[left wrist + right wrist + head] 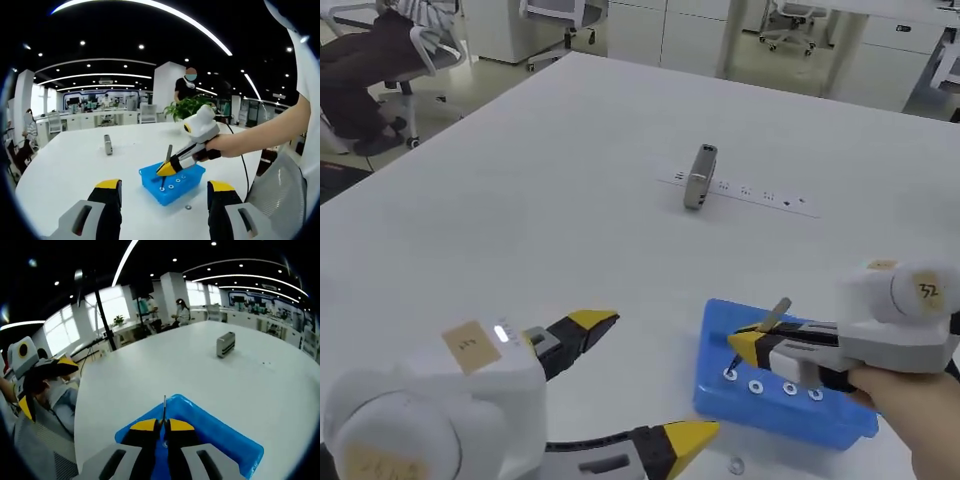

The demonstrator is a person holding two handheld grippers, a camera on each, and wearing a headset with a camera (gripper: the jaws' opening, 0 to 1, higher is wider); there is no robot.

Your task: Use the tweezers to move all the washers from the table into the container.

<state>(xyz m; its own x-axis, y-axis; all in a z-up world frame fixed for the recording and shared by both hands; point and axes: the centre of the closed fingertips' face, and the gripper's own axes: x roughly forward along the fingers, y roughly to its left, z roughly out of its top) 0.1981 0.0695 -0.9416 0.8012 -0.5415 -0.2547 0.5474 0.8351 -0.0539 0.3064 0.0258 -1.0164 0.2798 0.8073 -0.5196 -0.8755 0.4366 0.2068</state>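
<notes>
A blue container sits on the white table at the near right, with several washers lying inside it. One washer lies on the table just in front of the container and appears as the same washer in the left gripper view. My right gripper hovers over the container, shut on the grey tweezers, whose tips point down into it. In the right gripper view the tweezers stick out from the closed jaws above the container. My left gripper is open, left of the container.
A grey metal block stands mid-table beside a white power strip. Office chairs and a seated person are at the far left beyond the table edge. A standing person is behind the table.
</notes>
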